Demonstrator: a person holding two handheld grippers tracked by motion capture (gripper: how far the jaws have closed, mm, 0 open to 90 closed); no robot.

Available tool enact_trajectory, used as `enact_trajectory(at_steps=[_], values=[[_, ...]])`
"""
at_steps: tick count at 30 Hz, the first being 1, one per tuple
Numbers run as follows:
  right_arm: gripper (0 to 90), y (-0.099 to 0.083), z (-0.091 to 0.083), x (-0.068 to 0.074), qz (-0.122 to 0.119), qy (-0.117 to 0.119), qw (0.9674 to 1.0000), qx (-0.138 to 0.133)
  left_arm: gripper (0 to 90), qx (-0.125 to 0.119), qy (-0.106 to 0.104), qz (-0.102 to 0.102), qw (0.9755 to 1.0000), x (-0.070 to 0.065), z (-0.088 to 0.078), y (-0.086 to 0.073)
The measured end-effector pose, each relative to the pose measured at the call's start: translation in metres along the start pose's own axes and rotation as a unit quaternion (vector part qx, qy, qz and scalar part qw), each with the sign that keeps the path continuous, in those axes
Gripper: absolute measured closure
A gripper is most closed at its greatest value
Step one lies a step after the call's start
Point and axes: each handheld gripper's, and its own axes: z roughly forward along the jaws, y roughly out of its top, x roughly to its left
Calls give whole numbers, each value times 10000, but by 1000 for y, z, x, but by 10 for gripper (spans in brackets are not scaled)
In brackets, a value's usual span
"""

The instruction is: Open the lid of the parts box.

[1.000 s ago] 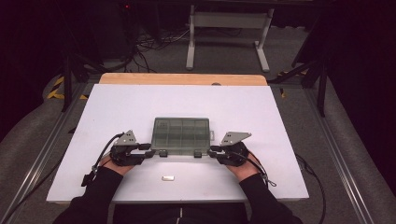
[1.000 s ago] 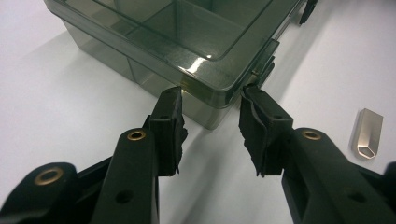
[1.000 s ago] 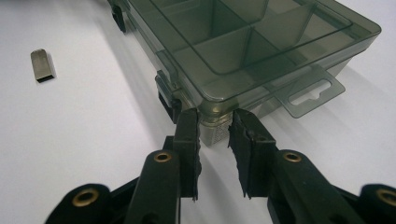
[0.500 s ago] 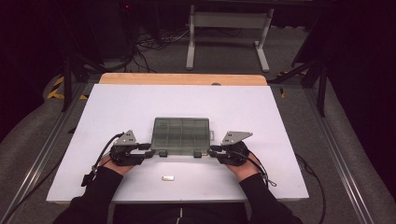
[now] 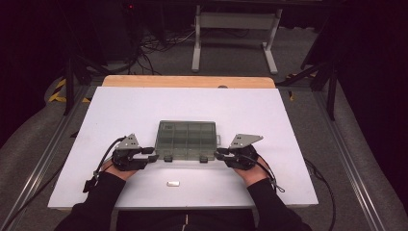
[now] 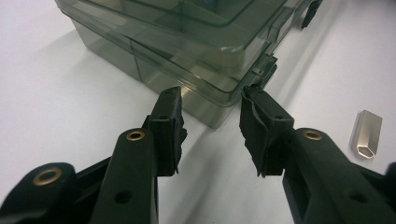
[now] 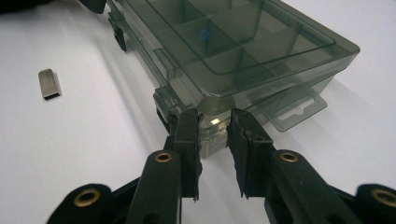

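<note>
A smoky clear compartment box (image 5: 186,137) lies shut on the white table (image 5: 144,106). My left gripper (image 5: 153,154) is at its near left corner. In the left gripper view the jaws (image 6: 210,95) straddle that corner of the box (image 6: 177,42), with both tips against its walls. My right gripper (image 5: 219,153) is at the near right corner, and its jaws (image 7: 213,116) pinch the lower corner of the box (image 7: 243,51). A small metal USB stick (image 5: 172,183) lies loose in front of the box, between my hands.
Two dark latches (image 5: 168,158) sit on the box's near edge. A hang tab (image 7: 299,112) sticks out of its right side. A wooden strip (image 5: 187,81) runs along the table's far edge. A metal stand (image 5: 235,29) and cables are on the floor beyond.
</note>
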Motion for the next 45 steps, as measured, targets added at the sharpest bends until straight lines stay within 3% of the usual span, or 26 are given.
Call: enact_trajectory(at_steps=[5, 11, 13, 18, 20, 39, 41, 43, 45], values=[[745, 4, -3, -1, 11, -7, 10000, -80, 625, -60, -31, -38, 10000, 0, -3, 0], [762, 9, -4, -2, -32, -62, 9999, -83, 658, -331, -203, -208, 9990, 2, -9, 2], [764, 11, -5, -4, -7, -51, 9999, -125, 693, -417, -311, -331, 9981, 2, -11, 2], [764, 14, -5, -6, 56, -26, 9998, -177, 826, -538, -309, -299, 9976, 3, -13, 3], [764, 15, -4, -6, 71, -15, 9998, -184, 898, -657, -303, -411, 9965, 2, -11, 6], [732, 15, -6, -8, 127, 11, 9999, -93, 899, -845, -196, -202, 9960, 1, -10, 9], [676, 15, -5, -10, 212, 114, 9997, -34, 899, -859, -199, -213, 9959, 1, -10, 9], [661, 16, -5, -10, 213, 102, 9997, -41, 898, -863, -196, -213, 9958, 1, -10, 9], [588, 17, -6, -10, 224, 38, 9997, -77, 899, -874, -162, -186, 9959, 1, -10, 9]])
